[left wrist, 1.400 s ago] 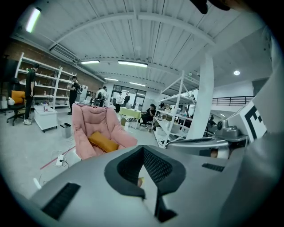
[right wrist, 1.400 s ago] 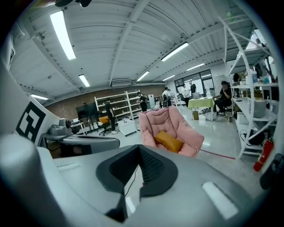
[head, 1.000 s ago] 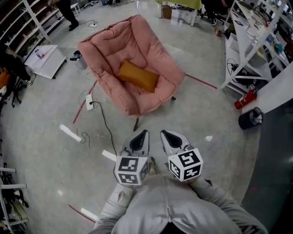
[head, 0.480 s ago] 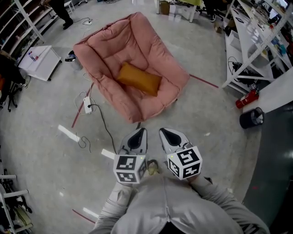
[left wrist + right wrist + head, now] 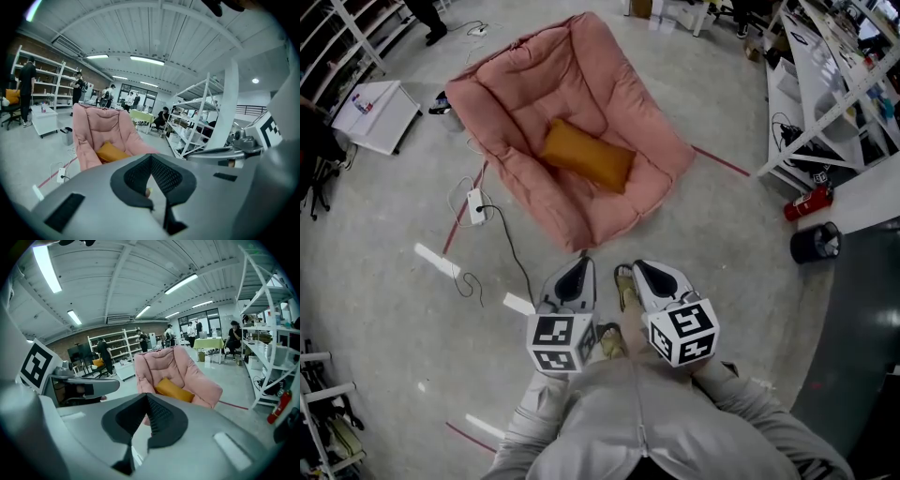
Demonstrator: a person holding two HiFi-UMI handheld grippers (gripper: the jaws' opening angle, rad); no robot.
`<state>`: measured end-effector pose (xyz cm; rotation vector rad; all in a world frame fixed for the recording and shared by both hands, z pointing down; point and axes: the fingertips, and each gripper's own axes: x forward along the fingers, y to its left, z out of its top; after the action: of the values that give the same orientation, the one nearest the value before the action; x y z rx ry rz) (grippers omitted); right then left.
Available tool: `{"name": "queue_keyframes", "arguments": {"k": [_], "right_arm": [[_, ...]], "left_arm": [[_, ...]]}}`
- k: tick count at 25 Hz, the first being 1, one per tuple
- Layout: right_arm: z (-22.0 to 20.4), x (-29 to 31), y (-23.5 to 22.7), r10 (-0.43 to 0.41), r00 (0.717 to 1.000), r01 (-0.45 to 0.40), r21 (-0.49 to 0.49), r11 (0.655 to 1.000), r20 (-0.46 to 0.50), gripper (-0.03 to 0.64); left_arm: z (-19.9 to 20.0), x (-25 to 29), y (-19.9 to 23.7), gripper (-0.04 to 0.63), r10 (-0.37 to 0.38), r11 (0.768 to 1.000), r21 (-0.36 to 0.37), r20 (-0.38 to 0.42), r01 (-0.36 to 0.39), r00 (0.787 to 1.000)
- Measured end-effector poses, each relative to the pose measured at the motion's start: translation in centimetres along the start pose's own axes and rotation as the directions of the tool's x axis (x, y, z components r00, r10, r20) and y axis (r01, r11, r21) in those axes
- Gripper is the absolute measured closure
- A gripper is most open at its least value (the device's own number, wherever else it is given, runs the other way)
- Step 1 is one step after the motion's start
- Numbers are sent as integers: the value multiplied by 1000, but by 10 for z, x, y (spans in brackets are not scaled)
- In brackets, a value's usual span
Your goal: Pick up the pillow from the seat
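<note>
Steps have brought the person nearer to the pink chair (image 5: pixel 520 89), which looks a bit bigger and closer than it did a second ago. A shoe (image 5: pixel 624 287) now pokes out between the two grippers, mid-stride. The orange pillow (image 5: pixel 588 155) has not moved. It lies flat on the seat, in the middle, well apart from both grippers.

The left gripper (image 5: pixel 579 272) and the right gripper (image 5: pixel 645 274) are side by side, low in front of the person's chest, and both point at the chair. Each one has its jaws pressed together with nothing in them. I think the walk is nearly done, but the jaws must open before they can take the pillow.

I can read no words or brand names. The cubes (image 5: pixel 555 342) carry only black and white squares. Print on the white box (image 5: pixel 375 114) and the red fire extinguisher (image 5: pixel 808 202) is too small to read.
</note>
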<state>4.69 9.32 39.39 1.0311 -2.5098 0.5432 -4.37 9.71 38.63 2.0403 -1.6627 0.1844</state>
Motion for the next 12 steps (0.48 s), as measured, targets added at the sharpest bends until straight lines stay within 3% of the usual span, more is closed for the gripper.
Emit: {"name": "queue_keyframes", "arguments": {"k": [12], "right_arm": [[36,82,-44,48,998,-50,-59,997,-40,618]], "left_arm": [[18,61,46,590,95,995,-42,-17,-96,995]]}}
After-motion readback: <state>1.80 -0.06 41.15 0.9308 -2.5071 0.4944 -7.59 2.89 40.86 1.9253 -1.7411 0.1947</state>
